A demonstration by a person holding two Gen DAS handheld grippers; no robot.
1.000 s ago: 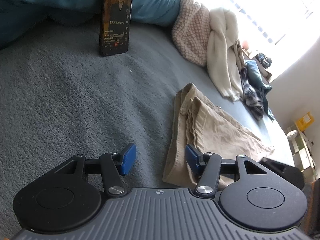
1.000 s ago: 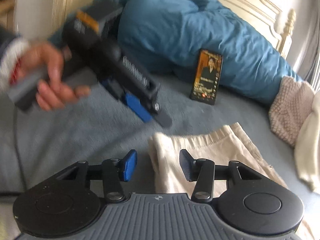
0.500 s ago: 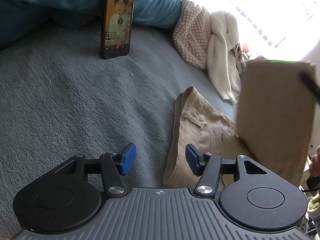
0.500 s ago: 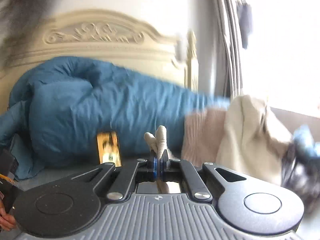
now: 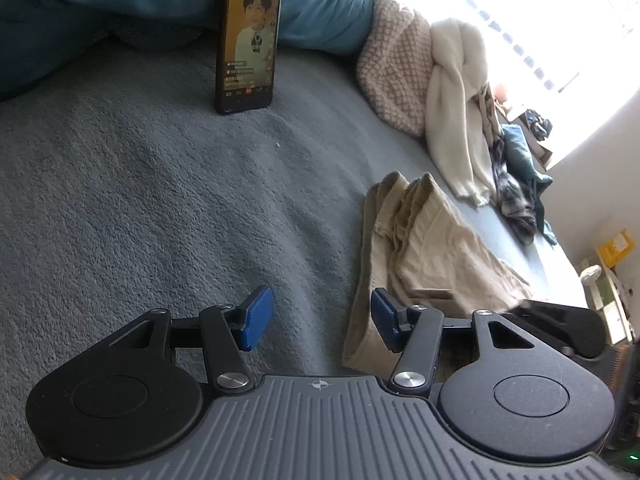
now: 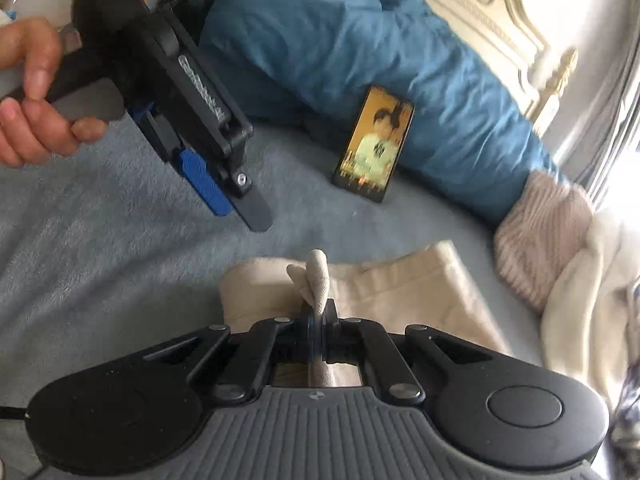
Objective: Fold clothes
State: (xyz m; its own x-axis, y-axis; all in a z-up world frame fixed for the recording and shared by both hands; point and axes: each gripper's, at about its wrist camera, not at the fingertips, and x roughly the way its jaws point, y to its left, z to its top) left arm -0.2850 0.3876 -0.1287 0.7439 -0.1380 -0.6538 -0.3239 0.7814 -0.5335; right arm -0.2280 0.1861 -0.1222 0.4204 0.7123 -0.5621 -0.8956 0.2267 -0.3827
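Jaws of the right gripper [image 6: 318, 326] are clamped on a bunched fold of the beige trousers [image 6: 400, 292], a knot of cloth sticking out just ahead of the pads. Jaws of the left gripper [image 5: 322, 318] stand partly apart with nothing between them; only grey bedcover [image 5: 160, 208] is seen in the gap. The trousers' near edge lies just right of the left gripper's right pad, on the bedcover, partly folded over.

Risks, as judged: the pinch is taken on a thick wad rather than a clean edge, so layers could be dragged unevenly and the fold skewed. If the cloth is lifted by one gripper alone, the loose end may sag or slip free. The left gripper is held by a hand [image 6: 36, 92] close ahead-left of the right jaws, so a clash is possible if both close in. A phone [image 6: 374, 144] propped against the blue duvet [image 6: 360, 40] farther ahead could be toppled by swung cloth.

No containers are seen; unfolded clothes [image 5: 460, 92] are piled loose, ahead-right.
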